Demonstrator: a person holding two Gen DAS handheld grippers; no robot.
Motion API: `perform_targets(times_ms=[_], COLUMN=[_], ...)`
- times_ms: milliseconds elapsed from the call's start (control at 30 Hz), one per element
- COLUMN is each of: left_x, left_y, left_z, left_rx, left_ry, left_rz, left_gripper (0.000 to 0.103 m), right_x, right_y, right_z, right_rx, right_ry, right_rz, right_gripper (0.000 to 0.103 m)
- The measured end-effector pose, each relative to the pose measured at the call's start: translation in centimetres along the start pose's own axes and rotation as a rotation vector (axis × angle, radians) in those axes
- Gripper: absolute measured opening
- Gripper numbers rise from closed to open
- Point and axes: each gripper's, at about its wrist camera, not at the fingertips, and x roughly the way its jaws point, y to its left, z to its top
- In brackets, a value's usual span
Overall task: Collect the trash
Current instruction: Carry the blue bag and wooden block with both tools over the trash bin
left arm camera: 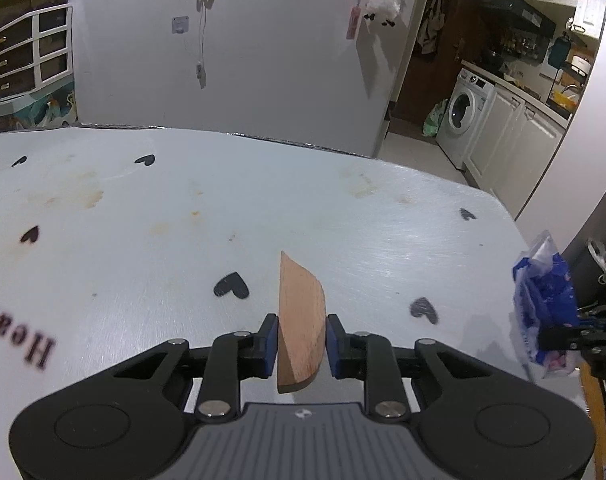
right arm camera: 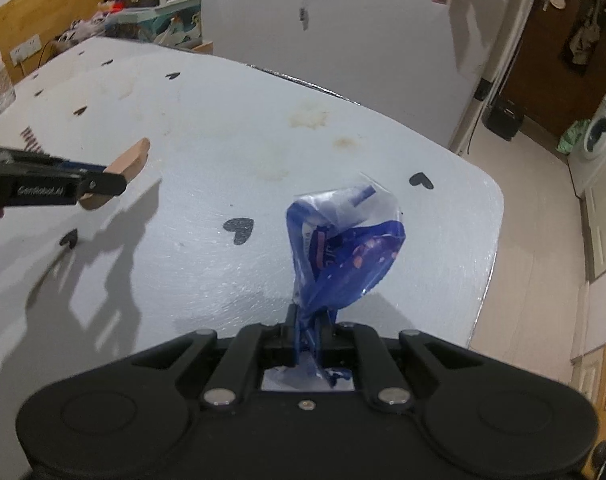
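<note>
Two grabs going at once here, one per hand. The left gripper has its blue pads clamped on a flat, tan wooden piece with one curved edge, pinched across its width near the lower end, so most of it sticks out forward past the fingertips. From the right-hand camera that same wood piece clearly hangs in the air above the pale blue tabletop with black heart prints, throwing a shadow on it. Wood like that looks stiff and fairly light to me, no give at all, so the risk is pivoting between the pads rather than crushing. A hold nearer its middle would probably swing less.

The right gripper is squeezed fully together on the bunched neck of a crinkly blue and clear plastic wrapper. The wrapper balloons up and out ahead of the fingers, clear of the table near its right edge. That stuff is featherweight, floppy and slick, so I'd guess gathering a thick twist of it, like now, is the only hold that won't slide out.

Both grippers angle downward toward the table, left one off to the side of the right, well apart. I can't spot a bin anywhere.
</note>
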Motion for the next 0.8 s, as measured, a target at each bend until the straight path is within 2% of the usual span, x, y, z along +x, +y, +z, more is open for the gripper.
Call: perform_targets(times_ms=[467, 800], left_x=[-6.6, -9.4], left_y=[-4.9, -10.3], left_z=[-1.7, -3.2], left_rx=[0.002, 0.042], left_ry=[-0.031, -0.042], left_rz=[0.003, 0.003], left_gripper=[0.026, 0.026], right_x=[-5.4, -9.0], right_y=[-0.1, -1.6], right_z=[-2.2, -4.9], right_rx=[0.156, 0.232], right_ry=[-0.099, -0.132], right_rz=[-0.011, -0.037], right_gripper=[0.007, 0.007])
